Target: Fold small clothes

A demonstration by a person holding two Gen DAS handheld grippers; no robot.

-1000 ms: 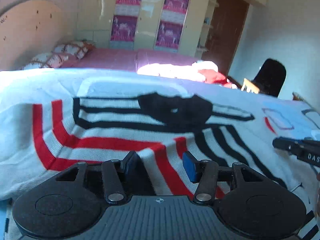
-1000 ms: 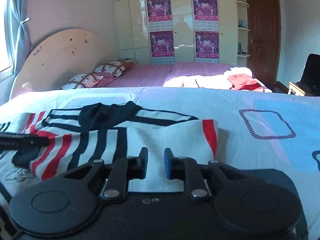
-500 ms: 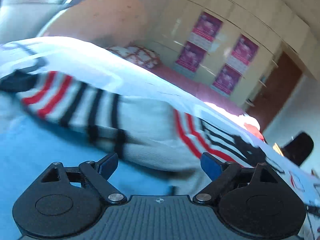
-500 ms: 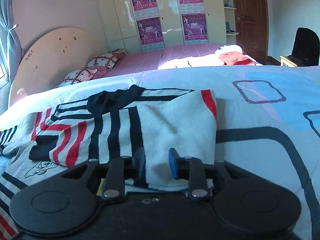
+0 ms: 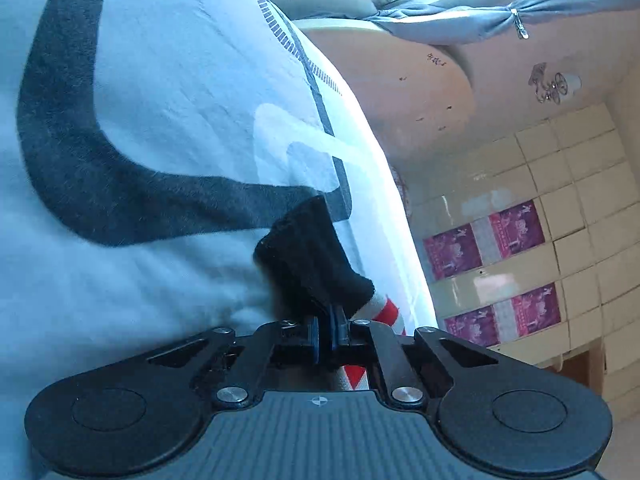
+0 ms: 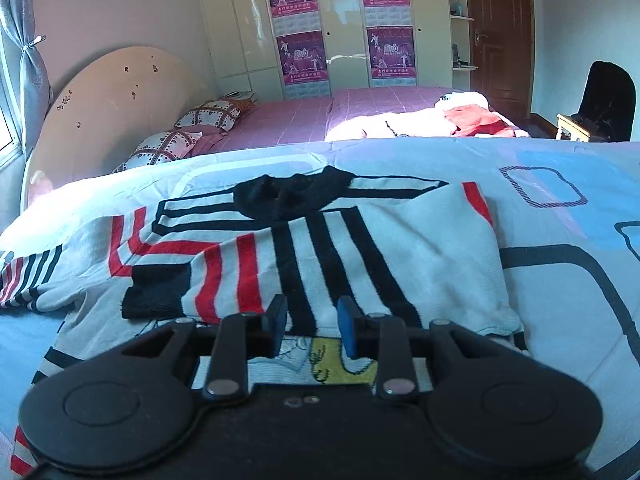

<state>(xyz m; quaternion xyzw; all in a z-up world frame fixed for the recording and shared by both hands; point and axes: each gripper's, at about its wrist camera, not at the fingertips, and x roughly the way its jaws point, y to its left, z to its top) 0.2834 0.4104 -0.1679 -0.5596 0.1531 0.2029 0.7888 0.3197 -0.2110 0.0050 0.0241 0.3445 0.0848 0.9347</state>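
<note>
Left gripper [image 5: 330, 322] fingers are clamped on the striped sweater's black cuff [image 5: 316, 256]. Right gripper [image 6: 313, 324] fingers stand apart, empty, over the striped sweater [image 6: 360, 248] at frame centre on the bed [image 6: 560, 280].

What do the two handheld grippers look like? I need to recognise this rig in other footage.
Both match: the left gripper and right gripper have matte black bodies, two round discs at the sides, black linkage bars with silver pivot rivets, and blue pads on the fingers. The left has a ribbed deck with a small crosshair mark.
</note>
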